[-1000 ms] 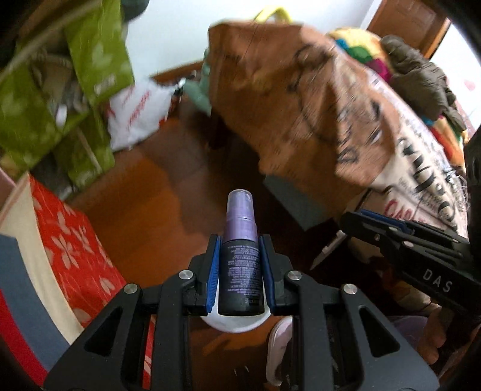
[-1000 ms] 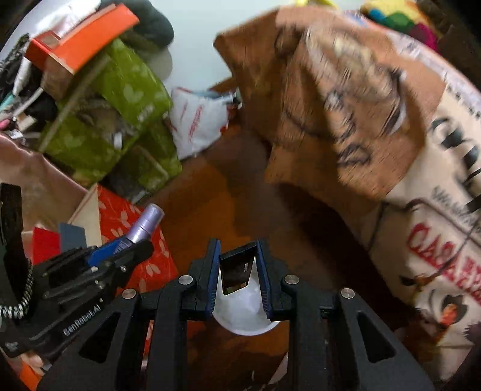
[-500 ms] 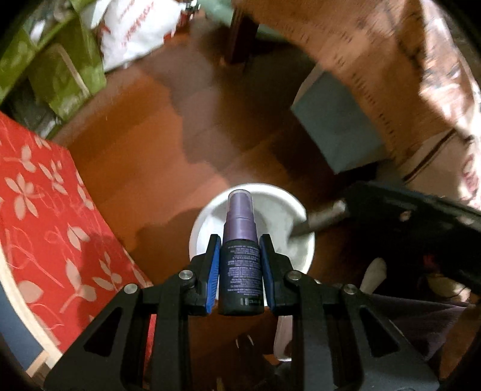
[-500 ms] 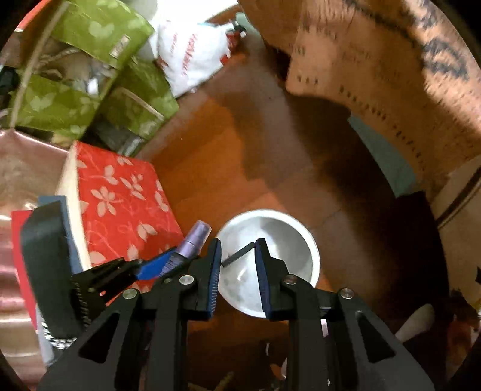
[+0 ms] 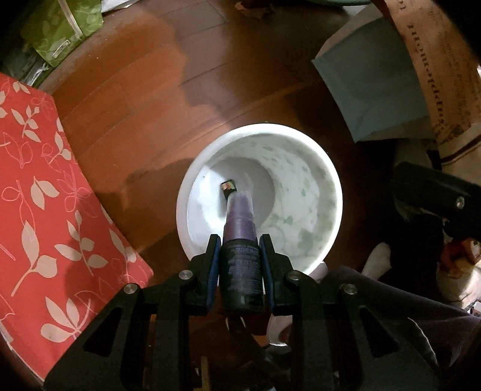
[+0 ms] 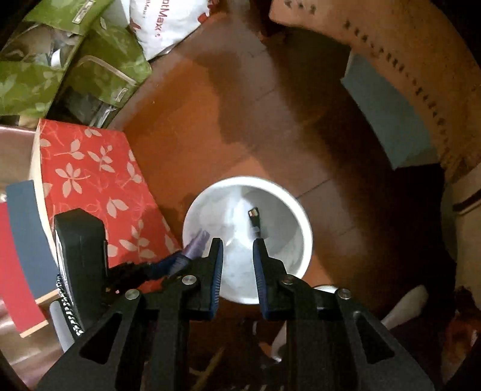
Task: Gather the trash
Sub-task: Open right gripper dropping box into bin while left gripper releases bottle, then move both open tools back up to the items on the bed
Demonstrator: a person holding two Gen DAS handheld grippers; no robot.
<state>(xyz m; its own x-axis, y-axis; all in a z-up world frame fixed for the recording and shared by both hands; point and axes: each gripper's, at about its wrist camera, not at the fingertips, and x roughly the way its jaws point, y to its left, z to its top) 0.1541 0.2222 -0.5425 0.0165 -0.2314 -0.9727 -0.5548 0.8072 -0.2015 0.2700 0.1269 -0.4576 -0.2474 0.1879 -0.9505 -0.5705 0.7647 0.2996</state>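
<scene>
The left tool [image 5: 240, 272] is clamped on the spray bottle [image 5: 240, 270] – light, rigid, slick plastic, gripped mid-body – above the white bin [image 5: 330, 180]; the right tool [image 6: 238, 264] hangs apart, empty.

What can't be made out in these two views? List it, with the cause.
- Spray bottle, left wrist view: label print too small and blurred; its lower end is hidden behind the left gripper.
- Small dark item in the white bin, right wrist view: too small to identify.
- Bin floor, left wrist view: partly hidden by the bottle's cap.
- White bag, right wrist view: lettering cut off by the top edge.
- Right gripper: jaws apart, empty.
</scene>
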